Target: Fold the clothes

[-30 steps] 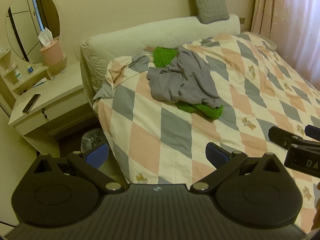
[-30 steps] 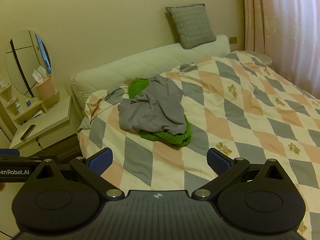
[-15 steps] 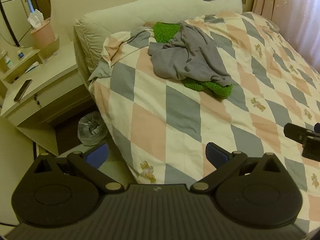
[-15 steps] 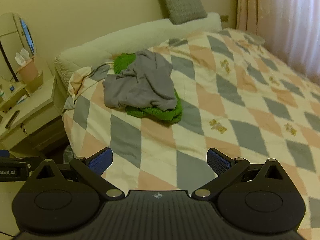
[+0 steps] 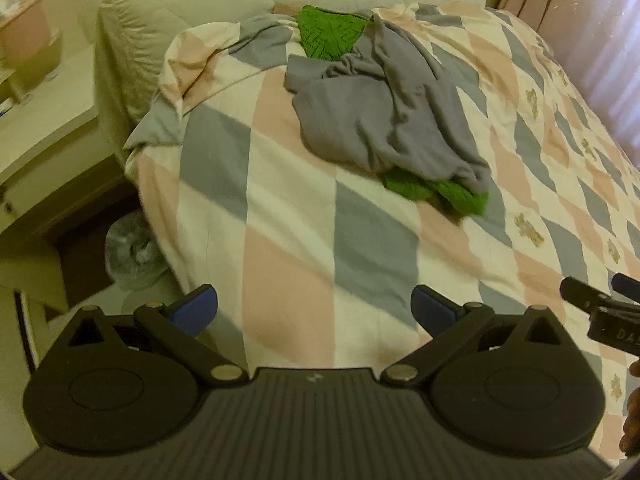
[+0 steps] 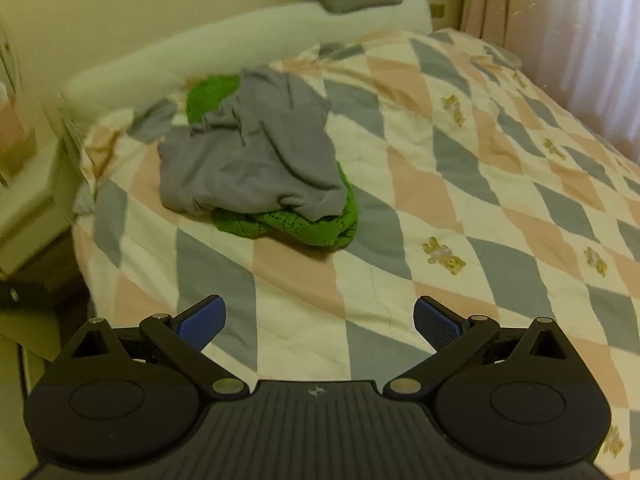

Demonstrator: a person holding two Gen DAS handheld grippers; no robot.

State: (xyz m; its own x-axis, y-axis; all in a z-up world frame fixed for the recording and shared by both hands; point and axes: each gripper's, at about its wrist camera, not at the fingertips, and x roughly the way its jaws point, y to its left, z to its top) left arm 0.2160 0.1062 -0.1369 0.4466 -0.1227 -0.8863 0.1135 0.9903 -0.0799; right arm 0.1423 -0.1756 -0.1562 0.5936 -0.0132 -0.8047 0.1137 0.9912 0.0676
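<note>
Two grippers, left [image 5: 314, 306] and right [image 6: 319, 318], are wide open and hold nothing, and since the gray shirt [image 6: 256, 164] lies bunched on the green sweater [image 6: 304, 226] on the bed [image 6: 460, 208], one grab could lift both.

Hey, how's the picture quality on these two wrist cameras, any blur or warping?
Left wrist view: warm yellowish light, fisheye bending at the edges, quilt smeared near the open left gripper. Right wrist view: softer overall, headboard and grey garment motion-blurred, open right gripper sharp, curtain bright.
</note>
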